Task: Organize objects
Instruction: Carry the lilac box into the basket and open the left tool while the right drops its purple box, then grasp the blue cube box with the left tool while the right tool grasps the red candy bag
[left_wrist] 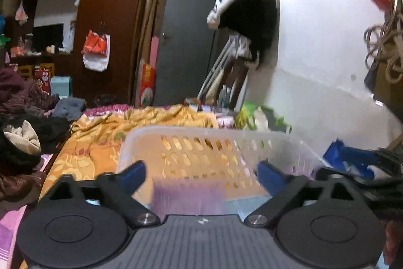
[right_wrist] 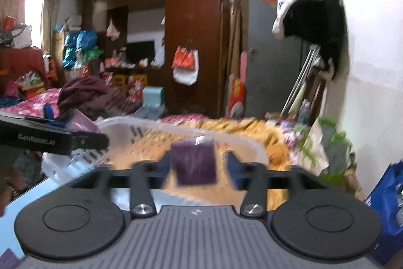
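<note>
A translucent white plastic basket (left_wrist: 151,135) with slotted walls sits on a bed with an orange patterned sheet; it also shows in the right wrist view (right_wrist: 126,124). My left gripper (left_wrist: 201,172) is open over the basket's near side, above a pale purple object (left_wrist: 187,196) that is blurred. My right gripper (right_wrist: 196,164) is open, with a dark purple flat object (right_wrist: 195,163) between its fingers, blurred and apparently loose in the air over the basket. The left gripper's body (right_wrist: 50,138) shows at the left of the right wrist view.
Heaps of clothes (left_wrist: 22,132) lie left of the basket. A blue bag (left_wrist: 350,158) and a green-white bag (right_wrist: 325,143) stand at the right by the white wall. A dark wardrobe (right_wrist: 191,17) and a grey door (left_wrist: 186,42) stand behind the bed.
</note>
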`<state>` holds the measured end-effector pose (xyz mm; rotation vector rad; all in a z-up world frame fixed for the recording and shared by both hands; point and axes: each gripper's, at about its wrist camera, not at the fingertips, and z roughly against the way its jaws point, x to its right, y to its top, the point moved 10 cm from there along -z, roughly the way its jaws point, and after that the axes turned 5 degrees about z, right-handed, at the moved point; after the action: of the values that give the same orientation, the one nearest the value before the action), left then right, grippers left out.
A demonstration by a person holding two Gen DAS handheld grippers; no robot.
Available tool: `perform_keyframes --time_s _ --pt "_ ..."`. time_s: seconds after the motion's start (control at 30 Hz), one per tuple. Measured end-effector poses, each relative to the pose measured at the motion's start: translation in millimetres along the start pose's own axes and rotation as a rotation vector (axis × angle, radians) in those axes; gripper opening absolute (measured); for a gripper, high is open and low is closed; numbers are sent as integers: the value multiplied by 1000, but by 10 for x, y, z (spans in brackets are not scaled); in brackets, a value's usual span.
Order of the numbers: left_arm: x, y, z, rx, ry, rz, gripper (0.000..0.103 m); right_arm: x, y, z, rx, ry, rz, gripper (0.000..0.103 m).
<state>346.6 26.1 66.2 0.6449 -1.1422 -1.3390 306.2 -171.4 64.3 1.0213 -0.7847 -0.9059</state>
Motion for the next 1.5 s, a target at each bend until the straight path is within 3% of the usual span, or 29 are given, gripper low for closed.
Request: perform_keyframes --time_s 0.03,0.13,0.33,0.4,0.5,0.7,0.87,1.0,1.13,1.23,1.3,1.33,1.37,1.4,1.5 --pt "-10 7 71 24 -4 4 99 -11 29 89 37 -8 10 103" --pt "-11 -9 273 61 -34 13 103 -58 80 362 103 6 47 103" --pt "19 -283 728 78 -46 -62 103 -24 -58 954 158 29 -15 103" --pt "-21 -538 883 49 -11 -103 103 -21 -258 1224 173 40 -30 103" --pt "-72 -925 1181 78 75 -172 103 19 -526 1424 147 24 -53 103" --pt "-208 -1539 1527 58 19 -107 103 -175 -1236 1663 129 9 -53 102" --pt "-244 -1724 1633 77 12 -115 101 -324 -1522 1519 76 68 -55 78" --pt "-163 -1868 1573 56 -15 -151 101 -398 -1570 1378 52 107 -47 69" --pt "-155 -1984 1460 37 4 -175 100 -452 -1650 1369 36 110 -20 48" --pt "-146 -2006 1431 42 7 -175 99 -429 -1639 1450 46 103 -12 47" --pt "-140 -2013 1432 57 25 -183 93 -404 -1667 1519 61 84 -10 47" --pt "-143 -2010 1433 62 34 -187 82 -388 -1657 1536 67 77 -10 47" --pt "-151 -2015 1427 59 43 -189 63 -374 -1657 1549 70 75 -13 47" --pt "-162 -2024 1414 47 42 -185 56 -373 -1690 1558 70 74 -17 47" --pt "-171 -2022 1425 55 41 -175 56 -328 -1704 1558 72 71 -33 47"
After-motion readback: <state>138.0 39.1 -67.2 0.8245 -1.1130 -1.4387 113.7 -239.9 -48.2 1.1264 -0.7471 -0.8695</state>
